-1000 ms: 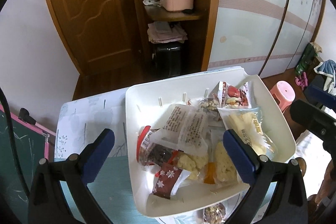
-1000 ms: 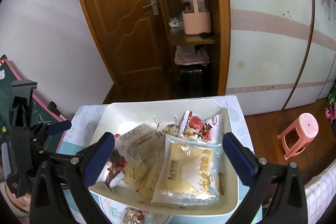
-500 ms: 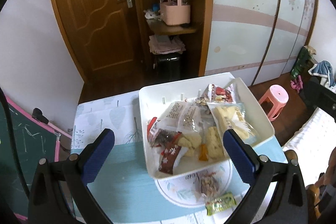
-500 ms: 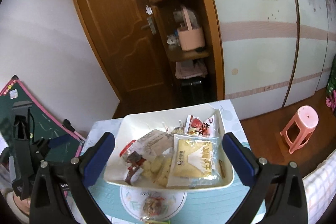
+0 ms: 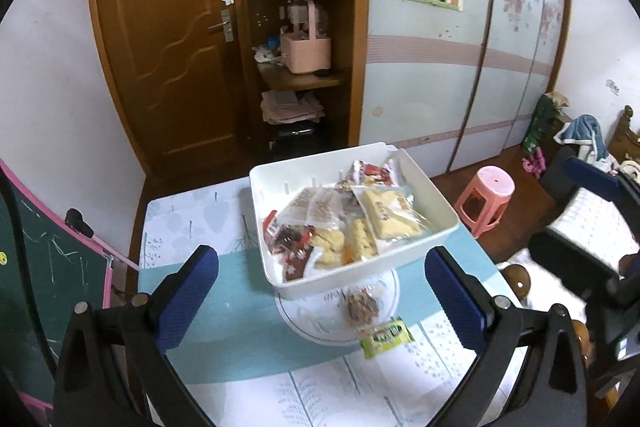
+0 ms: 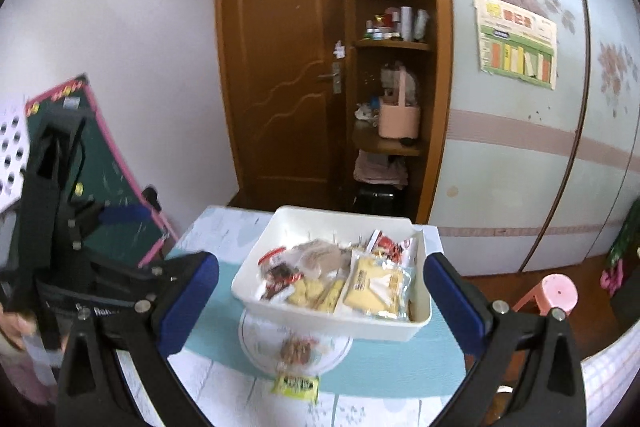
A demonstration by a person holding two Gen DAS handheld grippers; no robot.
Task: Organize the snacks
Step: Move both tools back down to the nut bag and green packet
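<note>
A white bin (image 5: 416, 259) (image 6: 328, 319) full of several snack packets stands on the table, partly over a white plate (image 5: 320, 327) (image 6: 256, 343). A brown snack packet (image 5: 362, 307) (image 6: 296, 349) lies on the plate. A green packet (image 5: 386, 335) (image 6: 296, 383) lies by the plate's near edge. My left gripper (image 5: 320, 291) is open and empty, well back from the bin. My right gripper (image 6: 320, 291) is open and empty too, also held back. The other gripper shows at the right edge of the left wrist view and at the left of the right wrist view.
The table (image 5: 192, 227) has a teal and white leaf-pattern cloth. A green chalkboard (image 5: 36, 267) leans at its left. A pink stool (image 5: 486, 193) stands on the floor to the right. Behind are a brown door (image 5: 160, 39), corner shelves (image 5: 304, 79) and sliding wardrobe doors (image 5: 432, 67).
Both grippers have pulled back and up from the bin, which now looks smaller. The plate, the brown packet and the green packet have come into view in front of it.
</note>
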